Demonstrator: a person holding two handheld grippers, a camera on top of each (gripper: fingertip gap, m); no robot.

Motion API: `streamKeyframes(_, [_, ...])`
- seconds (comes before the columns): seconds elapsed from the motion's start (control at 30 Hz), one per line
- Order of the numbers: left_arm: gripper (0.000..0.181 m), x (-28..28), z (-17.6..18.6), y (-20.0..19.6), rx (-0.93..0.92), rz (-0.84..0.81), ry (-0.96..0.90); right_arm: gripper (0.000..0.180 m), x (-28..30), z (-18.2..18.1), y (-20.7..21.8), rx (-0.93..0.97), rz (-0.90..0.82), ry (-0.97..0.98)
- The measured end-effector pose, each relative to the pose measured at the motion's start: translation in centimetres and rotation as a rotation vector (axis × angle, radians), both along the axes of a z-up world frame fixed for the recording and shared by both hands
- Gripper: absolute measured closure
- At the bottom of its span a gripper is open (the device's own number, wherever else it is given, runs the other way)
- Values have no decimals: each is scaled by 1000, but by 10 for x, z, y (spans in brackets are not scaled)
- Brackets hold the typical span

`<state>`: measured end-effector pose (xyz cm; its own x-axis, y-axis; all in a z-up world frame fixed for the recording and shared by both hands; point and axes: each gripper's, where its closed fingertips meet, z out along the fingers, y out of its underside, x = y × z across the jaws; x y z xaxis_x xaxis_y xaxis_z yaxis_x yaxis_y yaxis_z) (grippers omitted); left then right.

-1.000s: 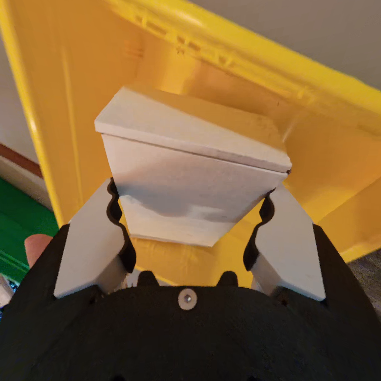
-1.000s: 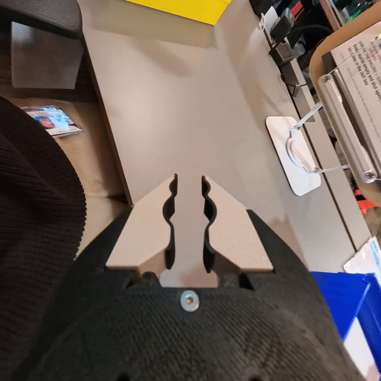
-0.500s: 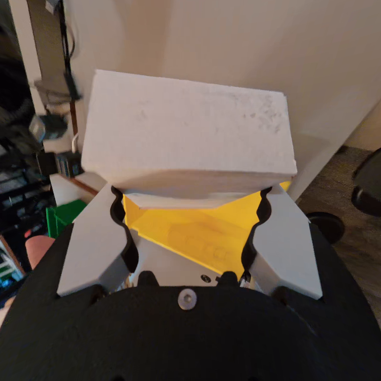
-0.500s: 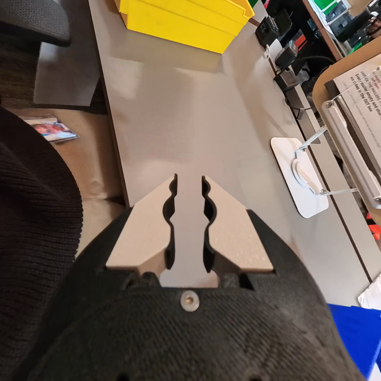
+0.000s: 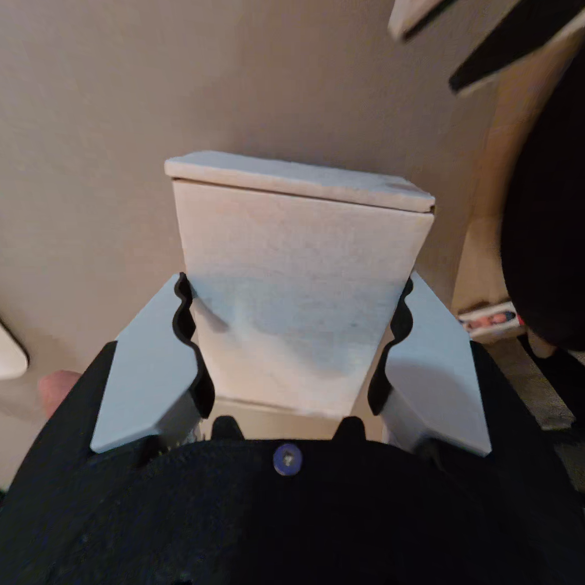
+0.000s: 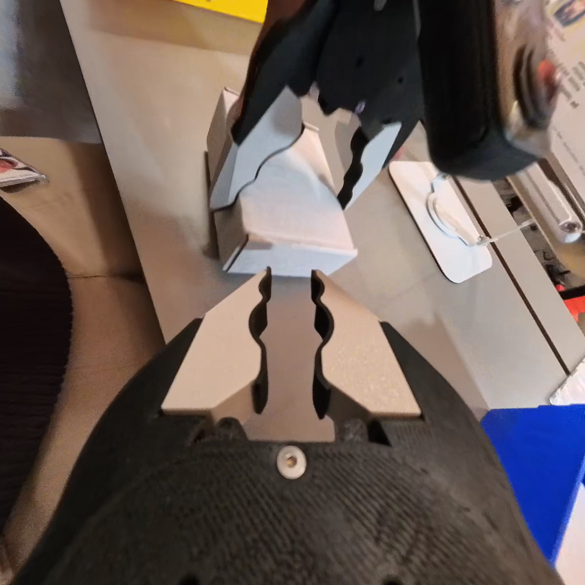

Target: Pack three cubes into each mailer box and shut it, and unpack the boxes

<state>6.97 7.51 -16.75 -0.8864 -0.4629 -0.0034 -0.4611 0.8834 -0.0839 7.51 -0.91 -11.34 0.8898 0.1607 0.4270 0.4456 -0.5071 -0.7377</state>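
A white mailer box (image 5: 300,247) with its lid shut sits between my left gripper's (image 5: 294,280) fingers, which are shut on its two sides. In the right wrist view the left gripper (image 6: 281,202) reaches down from above and holds the box (image 6: 285,259) low on the grey table (image 6: 152,133); I cannot tell if the box touches it. My right gripper (image 6: 291,273) is empty with a narrow gap between its fingers. Its tips are just in front of the box's near face. It shows blurred at the top right of the left wrist view (image 5: 474,41). No cubes are in view.
A yellow bin (image 6: 228,4) stands at the far end of the table. A blue bin (image 6: 531,459) is at the near right. A white stand base (image 6: 443,228) with a sheet holder stands right of the box. A dark sleeve (image 6: 25,316) is on the left.
My left gripper has carried the box out of the yellow bin and down to the middle of the table. The box now lies right in front of my right gripper, whose gap is unchanged.
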Motion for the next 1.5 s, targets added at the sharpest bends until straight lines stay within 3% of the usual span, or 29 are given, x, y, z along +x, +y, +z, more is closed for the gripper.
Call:
streamKeyframes(0.2, [52,30,-5,-41,-129,43,-35,110,-20,-6,-3,38,83,206])
streamKeyframes(0.33, [56,27,-2,-36,-109,50,-95,93,-12,-7,-4,48,30,169])
streamKeyframes(0.6, [61,15,17,0,-240,223,-452,86,-13,-25,-3,13,-31,135])
streamKeyframes(0.73, [65,7,15,9,-428,359,-575,84,-14,-39,3,-5,-58,156])
streamKeyframes(0.83, [69,6,12,5,-503,342,-634,84,-11,-37,10,14,-84,153])
streamKeyframes(1.17, [77,-3,13,-7,-510,313,-585,85,13,-47,4,6,-144,212])
streamKeyframes(1.27, [99,-20,21,-25,-507,237,-582,87,20,-48,-3,-2,-171,230])
streamKeyframes(1.33, [84,-25,29,-31,-518,210,-627,91,23,-43,-6,14,-169,235])
streamKeyframes(1.5, [49,-2,16,0,-483,308,-714,95,26,-40,-8,27,-154,252])
